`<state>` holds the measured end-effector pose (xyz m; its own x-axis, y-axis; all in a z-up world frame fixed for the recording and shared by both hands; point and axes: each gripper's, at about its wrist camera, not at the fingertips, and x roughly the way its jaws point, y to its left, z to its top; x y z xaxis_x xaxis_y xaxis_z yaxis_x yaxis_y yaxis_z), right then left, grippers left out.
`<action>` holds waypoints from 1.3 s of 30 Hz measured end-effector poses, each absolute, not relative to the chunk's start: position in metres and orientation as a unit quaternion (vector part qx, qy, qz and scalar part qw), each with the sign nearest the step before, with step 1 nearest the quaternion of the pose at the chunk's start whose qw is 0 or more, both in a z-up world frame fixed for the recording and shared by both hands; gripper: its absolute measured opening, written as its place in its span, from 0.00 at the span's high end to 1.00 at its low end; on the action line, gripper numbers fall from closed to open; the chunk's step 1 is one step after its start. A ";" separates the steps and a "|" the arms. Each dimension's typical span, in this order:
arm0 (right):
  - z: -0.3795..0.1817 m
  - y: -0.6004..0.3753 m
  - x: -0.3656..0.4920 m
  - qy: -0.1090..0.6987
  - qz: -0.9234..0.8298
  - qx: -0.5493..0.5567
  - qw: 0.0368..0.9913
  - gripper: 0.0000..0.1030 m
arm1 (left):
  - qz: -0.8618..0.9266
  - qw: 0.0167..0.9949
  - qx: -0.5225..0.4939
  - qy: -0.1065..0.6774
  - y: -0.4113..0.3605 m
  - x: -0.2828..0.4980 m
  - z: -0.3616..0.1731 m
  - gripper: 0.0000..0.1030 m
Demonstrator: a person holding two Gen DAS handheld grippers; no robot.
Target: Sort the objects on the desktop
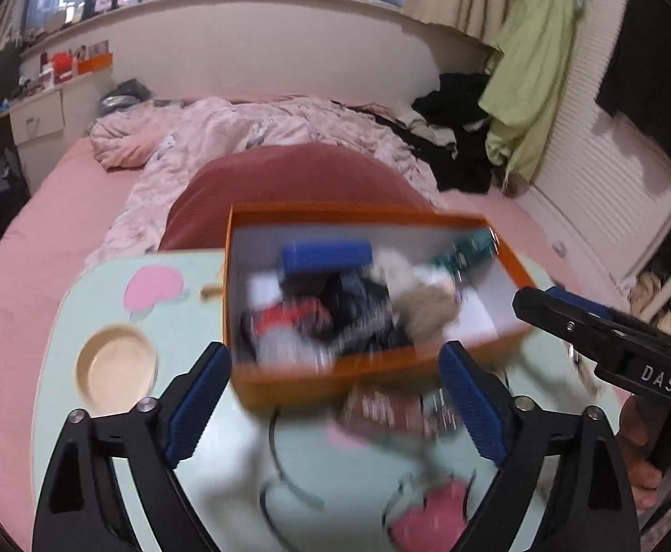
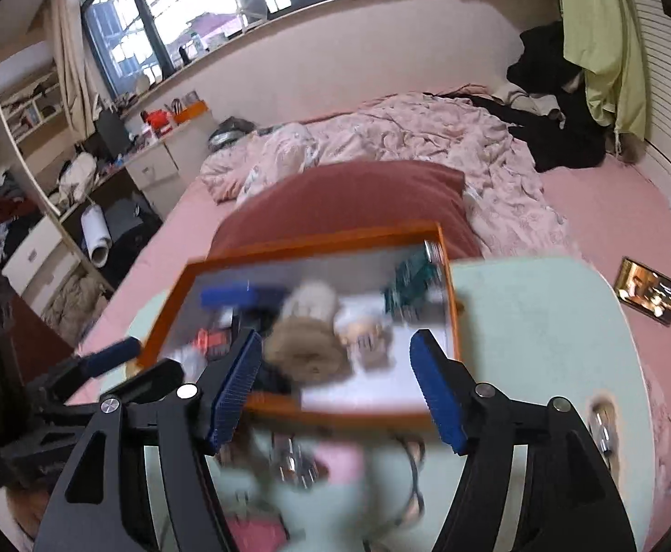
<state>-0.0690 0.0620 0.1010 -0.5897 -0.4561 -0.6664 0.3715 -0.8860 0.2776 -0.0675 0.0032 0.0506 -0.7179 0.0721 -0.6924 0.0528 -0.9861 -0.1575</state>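
Observation:
An orange box (image 1: 491, 225) with a white inside stands on a pale green lap table (image 1: 73, 322) set on the bed. It holds a blue case (image 1: 326, 253), a red item (image 1: 289, 317), a beige fluffy thing (image 1: 427, 313) and a teal thing (image 1: 464, 248), all blurred. My left gripper (image 1: 335, 368) is open above the box's near wall, with nothing pressed between its pads. My right gripper (image 2: 337, 345) is open over the box (image 2: 317, 244) too, above the fluffy thing (image 2: 307, 349). Its fingers (image 1: 560, 315) reach in from the right in the left wrist view.
Loose blurred items lie in front of the box: a brownish piece (image 1: 381, 409), a black cord (image 1: 280, 464), a pink item (image 1: 427, 520). The table has a round cup recess (image 1: 117, 370). A red pillow (image 1: 298, 179) and pink quilt (image 2: 427, 138) lie behind; a phone (image 2: 648, 296) rests on the bed.

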 end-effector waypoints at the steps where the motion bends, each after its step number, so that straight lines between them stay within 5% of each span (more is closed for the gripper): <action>1: 0.097 0.065 -0.059 -0.048 -0.890 0.392 0.229 0.34 | 0.922 0.005 -0.380 -0.071 0.008 -0.059 0.047 0.09; 10: 0.038 0.067 -0.002 0.040 -0.880 0.439 0.176 0.34 | 0.894 -0.040 -0.446 -0.017 0.032 -0.033 -0.016 0.00; 13: 0.027 0.057 0.005 0.082 -0.889 0.423 0.156 0.12 | 0.896 -0.051 -0.440 -0.031 0.023 -0.031 -0.016 0.00; 15: 0.027 0.057 0.005 0.076 -0.889 0.422 0.160 0.08 | 0.897 -0.054 -0.438 -0.034 0.021 -0.031 -0.016 0.00; 39: 0.019 0.061 0.007 0.079 -0.888 0.422 0.166 0.04 | 0.898 -0.058 -0.434 -0.034 0.022 -0.028 -0.021 0.00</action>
<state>0.0066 0.0608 0.0195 -0.5888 -0.2278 -0.7755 0.3605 -0.9327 0.0003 -0.0283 0.0216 -0.0214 -0.6163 -0.0747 -0.7840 0.1337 -0.9910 -0.0107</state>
